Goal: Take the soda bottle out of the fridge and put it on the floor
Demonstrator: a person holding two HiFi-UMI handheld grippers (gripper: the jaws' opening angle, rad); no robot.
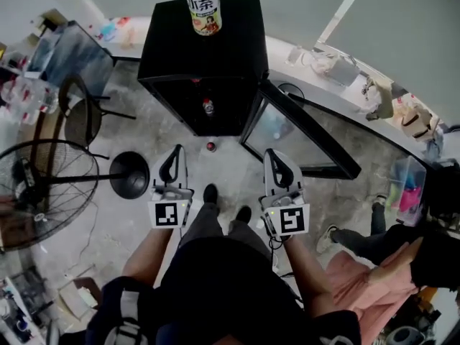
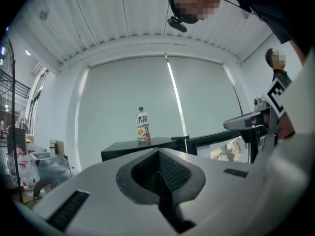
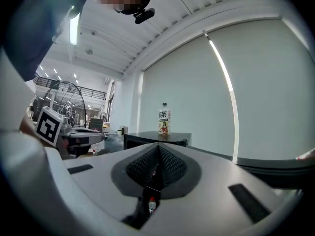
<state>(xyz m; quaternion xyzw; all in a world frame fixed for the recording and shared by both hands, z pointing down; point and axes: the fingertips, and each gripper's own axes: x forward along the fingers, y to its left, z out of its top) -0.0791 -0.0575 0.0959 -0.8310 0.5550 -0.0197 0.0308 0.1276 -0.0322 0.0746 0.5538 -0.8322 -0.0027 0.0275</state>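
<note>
Soda bottle (image 1: 210, 146) — small, red-capped — stands before the fridge (image 1: 172, 42).

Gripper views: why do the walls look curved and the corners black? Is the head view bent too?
Left gripper view: the wide-angle lens bows the ceiling lines and blackens the corners, yet the bottle on the fridge is sharp beyond the shut left claw. Right gripper view: same bowing, plus a glaring ceiling lamp. Head view: the fridge's edges splay outward.
</note>
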